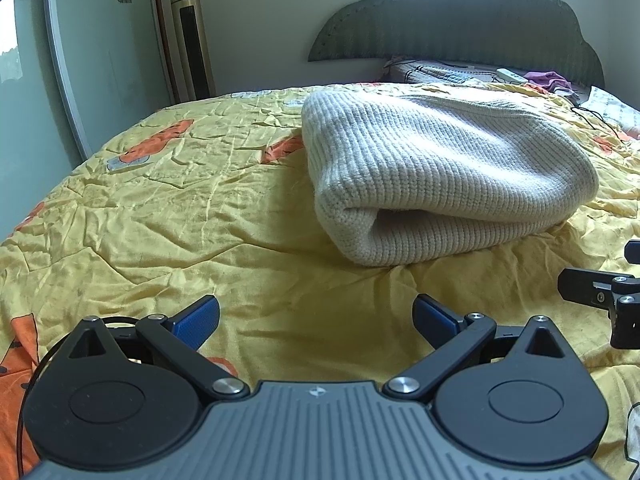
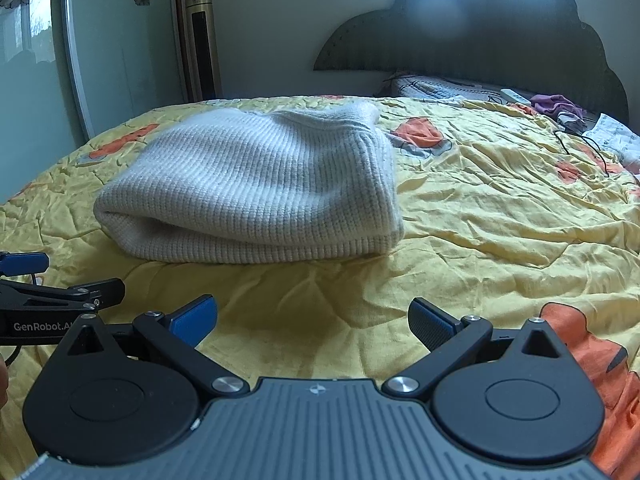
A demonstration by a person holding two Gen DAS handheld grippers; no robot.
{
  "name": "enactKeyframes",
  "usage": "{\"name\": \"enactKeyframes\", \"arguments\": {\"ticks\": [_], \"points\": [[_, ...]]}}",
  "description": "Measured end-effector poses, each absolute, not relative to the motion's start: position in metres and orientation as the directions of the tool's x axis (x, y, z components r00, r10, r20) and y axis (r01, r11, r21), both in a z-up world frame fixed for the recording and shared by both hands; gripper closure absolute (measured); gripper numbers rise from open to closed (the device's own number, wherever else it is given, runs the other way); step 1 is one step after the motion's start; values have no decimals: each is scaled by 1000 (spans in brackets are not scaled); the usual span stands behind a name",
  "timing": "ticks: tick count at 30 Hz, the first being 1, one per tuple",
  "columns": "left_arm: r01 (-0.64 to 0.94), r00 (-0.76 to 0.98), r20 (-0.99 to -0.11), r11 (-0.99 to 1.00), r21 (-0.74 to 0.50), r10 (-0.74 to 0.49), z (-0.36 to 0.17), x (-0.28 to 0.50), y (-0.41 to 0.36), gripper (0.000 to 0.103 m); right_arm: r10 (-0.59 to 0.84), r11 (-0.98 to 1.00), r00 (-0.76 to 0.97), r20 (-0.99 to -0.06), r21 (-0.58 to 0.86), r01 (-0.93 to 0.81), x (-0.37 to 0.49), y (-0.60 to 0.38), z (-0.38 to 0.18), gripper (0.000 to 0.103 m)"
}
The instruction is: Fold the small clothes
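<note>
A cream ribbed knit garment (image 1: 436, 172) lies folded in a thick bundle on the yellow bedspread (image 1: 160, 216); it also shows in the right wrist view (image 2: 260, 188). My left gripper (image 1: 316, 312) is open and empty, held over the bedspread a short way in front of the bundle. My right gripper (image 2: 312, 316) is open and empty, also just short of the bundle's near edge. The right gripper shows at the right edge of the left wrist view (image 1: 600, 292); the left gripper shows at the left edge of the right wrist view (image 2: 60, 300).
The bedspread (image 2: 500, 220) is wrinkled with orange cartoon prints. A dark headboard (image 1: 460, 24) stands at the back, with pillows, a white remote (image 1: 512, 76), purple cloth (image 1: 548, 80) and a black cable (image 2: 580, 144) near it. A tower heater (image 1: 192, 40) and a glass door (image 1: 100, 48) stand at left.
</note>
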State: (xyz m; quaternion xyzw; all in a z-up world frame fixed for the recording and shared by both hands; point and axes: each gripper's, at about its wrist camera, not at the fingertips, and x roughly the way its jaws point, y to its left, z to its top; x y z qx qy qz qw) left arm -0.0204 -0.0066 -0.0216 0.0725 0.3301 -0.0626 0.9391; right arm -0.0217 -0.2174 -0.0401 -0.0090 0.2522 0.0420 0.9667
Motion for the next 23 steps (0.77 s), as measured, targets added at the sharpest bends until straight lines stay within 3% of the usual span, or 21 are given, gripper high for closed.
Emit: {"name": "enactKeyframes", "arguments": {"ticks": [23], "points": [[183, 784, -617, 976, 119, -72, -23, -21, -8, 0, 79, 996, 866, -495, -1, -91, -19, -214, -42, 0]]}}
